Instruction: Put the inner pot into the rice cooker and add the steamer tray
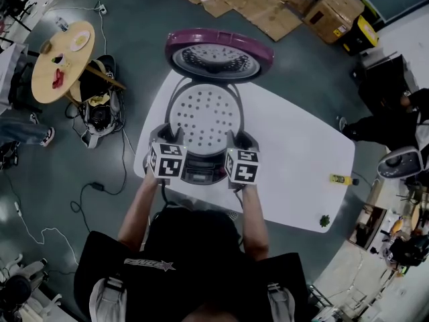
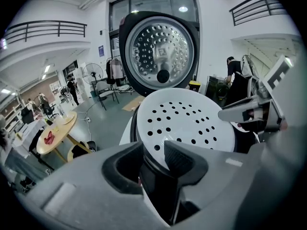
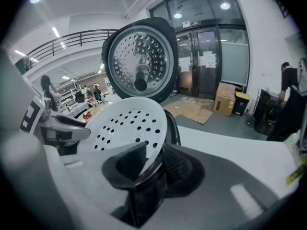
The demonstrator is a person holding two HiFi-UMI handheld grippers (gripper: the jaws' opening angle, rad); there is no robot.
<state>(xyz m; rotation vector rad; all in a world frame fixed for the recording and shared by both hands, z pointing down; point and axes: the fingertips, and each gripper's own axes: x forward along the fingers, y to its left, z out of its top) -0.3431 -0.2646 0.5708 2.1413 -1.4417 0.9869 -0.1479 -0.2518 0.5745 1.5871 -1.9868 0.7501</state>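
Note:
The rice cooker [image 1: 201, 174] stands on the white table [image 1: 301, 146] with its magenta-rimmed lid [image 1: 219, 54] swung up at the back. The white perforated steamer tray [image 1: 204, 116] lies across the cooker's opening, and whatever is under it is hidden. My left gripper [image 1: 170, 135] grips the tray's near left rim, which shows between its pads in the left gripper view [image 2: 153, 157]. At the near right rim my right gripper [image 1: 238, 139] is shut on the tray [image 3: 127, 123], pinching its edge [image 3: 154, 159]. Each gripper also sees the other: right gripper [image 2: 244, 114], left gripper [image 3: 62, 126].
A small yellow object [image 1: 340, 178] and a small green thing [image 1: 324, 221] lie near the table's right edge. On the floor are a round wooden table [image 1: 64, 52] at left, cables, and flattened cardboard [image 1: 248, 2] behind the cooker. A person stands far right [image 3: 288, 95].

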